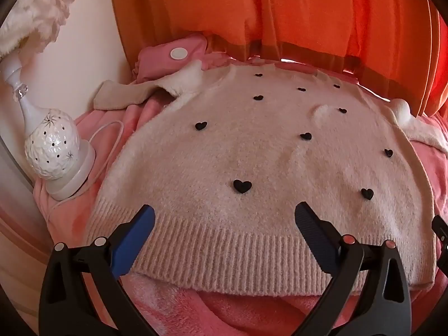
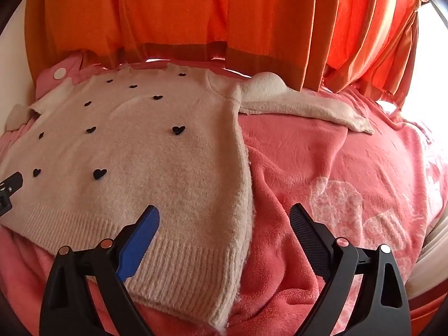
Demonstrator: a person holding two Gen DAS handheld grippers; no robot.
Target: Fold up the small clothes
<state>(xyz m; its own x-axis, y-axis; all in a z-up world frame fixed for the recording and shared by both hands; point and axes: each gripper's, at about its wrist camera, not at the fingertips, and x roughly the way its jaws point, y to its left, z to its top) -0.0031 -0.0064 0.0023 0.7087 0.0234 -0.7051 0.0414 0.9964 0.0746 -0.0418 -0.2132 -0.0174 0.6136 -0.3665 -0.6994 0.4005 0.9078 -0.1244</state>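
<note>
A small cream fuzzy sweater with black hearts lies flat on a pink blanket, ribbed hem toward me. My left gripper is open and empty, hovering over the hem. In the right wrist view the sweater fills the left half, its right sleeve stretched out to the right. My right gripper is open and empty over the sweater's right hem corner and side edge. The left sleeve lies out to the far left.
A white ceramic lamp with a cord stands left of the sweater. Orange curtains hang behind. A pink item with a white round button lies at the back left. Pink blanket spreads to the right.
</note>
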